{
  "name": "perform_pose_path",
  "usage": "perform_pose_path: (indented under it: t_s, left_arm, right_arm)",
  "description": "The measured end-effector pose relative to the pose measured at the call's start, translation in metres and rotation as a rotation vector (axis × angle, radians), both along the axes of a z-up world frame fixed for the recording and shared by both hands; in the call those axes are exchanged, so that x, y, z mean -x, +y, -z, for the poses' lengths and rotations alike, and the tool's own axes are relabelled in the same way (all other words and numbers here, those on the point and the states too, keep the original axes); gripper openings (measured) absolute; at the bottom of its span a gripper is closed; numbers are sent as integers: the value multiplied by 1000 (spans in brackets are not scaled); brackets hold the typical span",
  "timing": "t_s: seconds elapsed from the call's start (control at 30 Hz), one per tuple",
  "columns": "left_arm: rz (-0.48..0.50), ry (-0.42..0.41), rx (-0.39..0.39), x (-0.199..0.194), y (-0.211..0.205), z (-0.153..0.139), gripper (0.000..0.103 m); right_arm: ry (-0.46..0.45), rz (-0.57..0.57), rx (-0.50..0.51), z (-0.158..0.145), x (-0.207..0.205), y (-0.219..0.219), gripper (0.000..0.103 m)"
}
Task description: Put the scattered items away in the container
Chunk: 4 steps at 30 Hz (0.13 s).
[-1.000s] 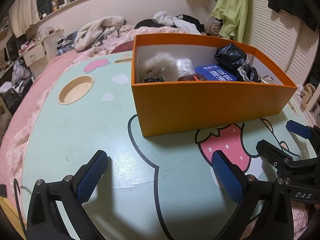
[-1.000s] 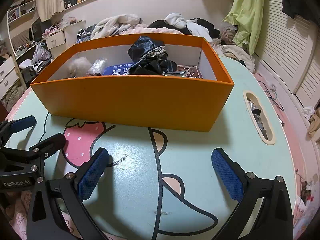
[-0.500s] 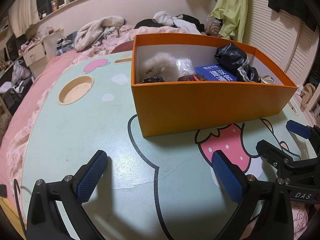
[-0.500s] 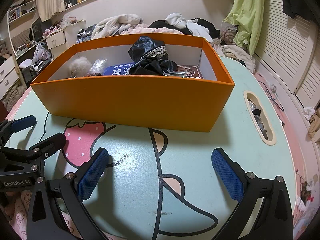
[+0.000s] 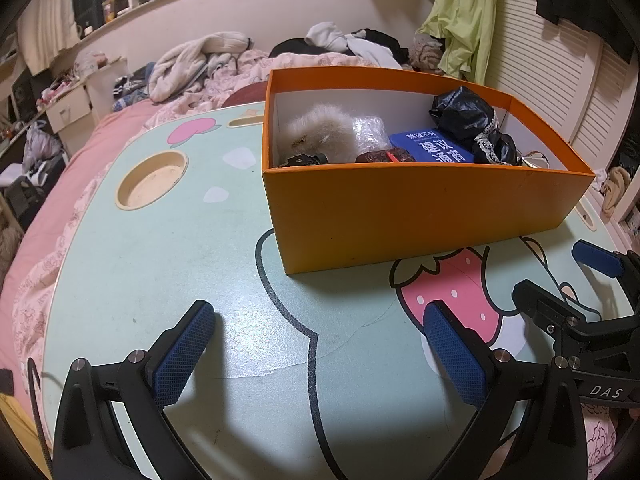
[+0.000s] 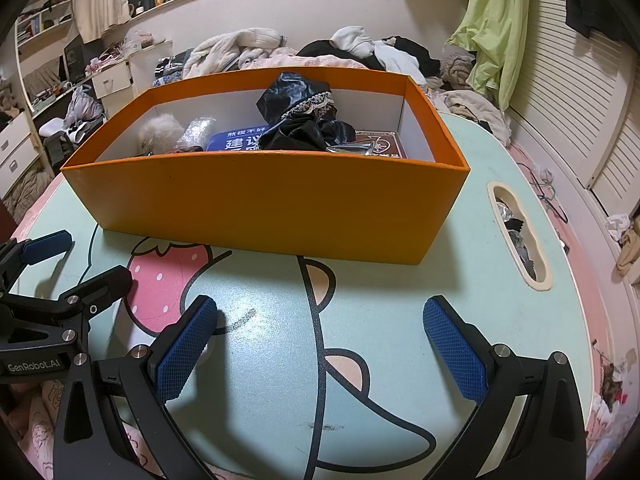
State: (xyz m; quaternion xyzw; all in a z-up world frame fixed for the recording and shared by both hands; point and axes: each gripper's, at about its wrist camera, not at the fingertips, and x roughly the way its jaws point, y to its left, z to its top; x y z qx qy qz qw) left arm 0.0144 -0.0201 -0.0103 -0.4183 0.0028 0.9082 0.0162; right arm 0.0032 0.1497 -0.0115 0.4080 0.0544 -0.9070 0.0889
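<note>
While both sets of jaws stand wide apart with nothing between them, nothing has shifted over the last second — the two views match the earlier ones almost exactly. The left gripper (image 5: 318, 354) hovers low over the mint-green table (image 5: 160, 264), blue pads open over bare cartoon print, and the right gripper (image 6: 320, 350) does the same just beside it, on the near side of the orange box (image 6: 264, 204). Each tool shows at the edge of the other's view, so they sit close together, side by side and well short of the box's front wall.

Outward from the jaws, the tabletop in view carries no loose item: only the printed strawberry (image 5: 456, 292), the round cup recess (image 5: 154, 180) and, on the right, a slot (image 6: 520, 236) with some dark and silvery scraps in it — whether those count as things to tidy I cannot tell. The scattered goods are already inside the box: a pale fluffy pompom (image 5: 316, 132), a clear crinkled packet (image 5: 370, 132), a blue booklet (image 5: 434, 148), a black lace-trimmed bundle (image 6: 300, 116) and a dark red card (image 6: 380, 146) under it.

The stillness, with both grippers empty and the surface bare, suggests the tidying is finished or nearly so; what remains, if anything, is probably the slot's contents.
</note>
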Motion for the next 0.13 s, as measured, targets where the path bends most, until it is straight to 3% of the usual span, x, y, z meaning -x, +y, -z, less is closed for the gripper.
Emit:
perform_pose_path:
  t_s: [0.13]
  left_arm:
    - [0, 0, 0, 0, 0, 0, 103]
  right_arm:
    - [0, 0, 0, -1, -1, 0, 102]
